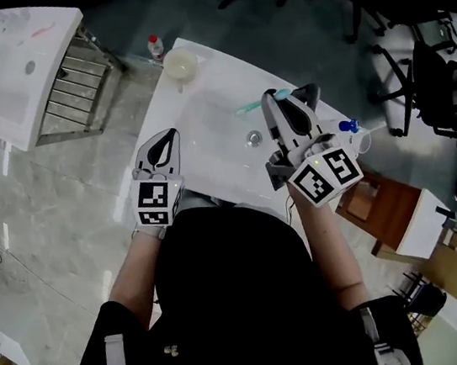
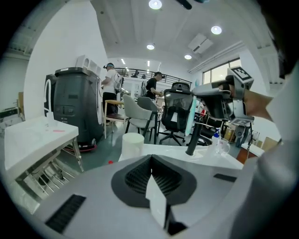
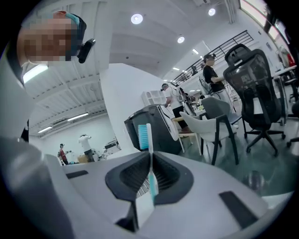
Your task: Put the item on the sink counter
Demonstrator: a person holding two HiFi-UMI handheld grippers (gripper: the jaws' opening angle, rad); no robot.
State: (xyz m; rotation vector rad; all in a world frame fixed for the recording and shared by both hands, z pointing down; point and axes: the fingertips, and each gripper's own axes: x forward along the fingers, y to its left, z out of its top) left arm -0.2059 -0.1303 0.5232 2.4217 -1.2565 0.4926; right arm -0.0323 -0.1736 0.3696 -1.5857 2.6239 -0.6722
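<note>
Entry: toothbrush (image 3: pixel 144 136), teal and white. It is pinched by its handle in the right tongs (image 3: pixel 150 156), which are closed on it, with the bristle head standing clear above the tips. The head view shows the toothbrush jutting sideways from the right tongs over the basin (image 1: pixel 222 140), not yet resting on anything. Left tongs (image 2: pixel 151 161): shut, nothing between them, hanging over the near rim of the white worktop (image 1: pixel 158 111) across the basin from the right tongs. Hazards, as judged:

1. The grip bears on a thin, smooth handle, so the long free end could pivot or slide in the pads during a quick swing.
2. The basin lies directly below the right tongs. Opening here would drop the toothbrush into the bowl rather than onto the flat rim.
3. The rim looks narrow and glossy. A toothbrush let go from any height, or laid across the edge, may roll into the bowl or off to the floor.
4. There is clutter near the right tongs — a black faucet (image 2: pixel 193 139) just beyond them and a glass mug (image 1: pixel 362 142) just to their outer side. A white cup (image 1: pixel 180 64) stands at the far corner, ahead of the left tongs. Any of these could be clipped on the way down.
5. The idle left tongs sit close enough to crowd the near rim.
</note>
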